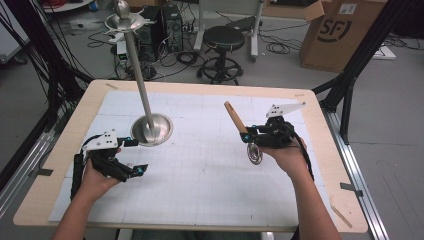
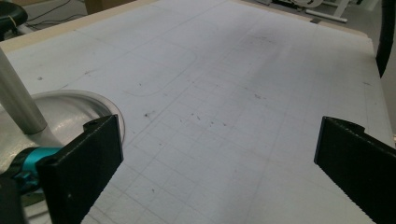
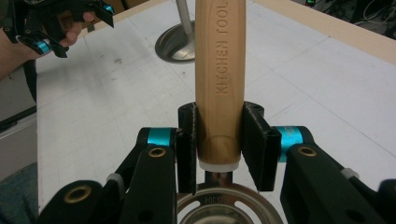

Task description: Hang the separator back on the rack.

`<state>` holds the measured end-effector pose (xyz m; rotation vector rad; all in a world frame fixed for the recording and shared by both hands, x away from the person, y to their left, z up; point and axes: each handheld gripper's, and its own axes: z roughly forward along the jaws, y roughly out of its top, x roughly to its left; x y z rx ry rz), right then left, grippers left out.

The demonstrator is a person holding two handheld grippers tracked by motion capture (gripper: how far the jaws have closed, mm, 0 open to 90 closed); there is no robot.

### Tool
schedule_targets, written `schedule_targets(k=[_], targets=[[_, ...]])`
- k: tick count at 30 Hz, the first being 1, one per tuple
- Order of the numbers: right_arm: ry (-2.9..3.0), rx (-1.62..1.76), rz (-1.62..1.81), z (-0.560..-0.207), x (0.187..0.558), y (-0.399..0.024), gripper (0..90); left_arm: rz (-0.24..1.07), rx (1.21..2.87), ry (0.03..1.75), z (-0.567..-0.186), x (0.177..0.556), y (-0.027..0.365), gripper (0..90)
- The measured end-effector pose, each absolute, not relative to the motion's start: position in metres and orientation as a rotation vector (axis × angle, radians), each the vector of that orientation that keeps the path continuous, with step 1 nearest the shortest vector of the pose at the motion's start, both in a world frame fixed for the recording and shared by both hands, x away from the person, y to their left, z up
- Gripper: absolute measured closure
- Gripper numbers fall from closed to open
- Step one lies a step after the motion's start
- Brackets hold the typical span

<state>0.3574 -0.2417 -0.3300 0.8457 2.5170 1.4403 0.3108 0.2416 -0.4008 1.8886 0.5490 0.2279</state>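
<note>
1. The right gripper (image 1: 248, 135) is clenching a kitchen tool (image 3: 218, 88) by the lower end of its wooden handle, with both pads pressing its sides, as the right gripper view is showing.
2. The handle is rising up and away from that gripper, tilting toward the stand (image 1: 145, 95); its metal head (image 1: 254, 154) is hanging just below the jaws, clear of the bench (image 1: 210, 200).
3. The left gripper (image 1: 131, 156) is sitting released, jaws standing wide with nothing between them, and its upper jaw is lying just beside the stand's round base (image 2: 70, 109).
4. The stand's pole is leaning up from that base to a hooked top (image 1: 122, 21), well above both grippers.
5. Judging by this, the step in hand is carrying the tool, lifted off the bench, toward the stand, probably for hanging on the top.
6. The next move is calling for raising the tool well above the right gripper's present height and across toward the left gripper's side.
7. It is also calling for turning the wrist so a hole or loop meets a hook; whether the handle has one, I cannot tell.
8. The left gripper is lying near enough to be steadying the base, which looks prone to rocking.
</note>
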Motion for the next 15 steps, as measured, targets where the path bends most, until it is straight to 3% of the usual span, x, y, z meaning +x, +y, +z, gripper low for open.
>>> schedule_targets(k=[15], targets=[[2.516,0.772,1.494,-0.304,0.373,-0.224,68.1,0.220,1.878,0.545,-0.401,0.313,0.243,1.8]])
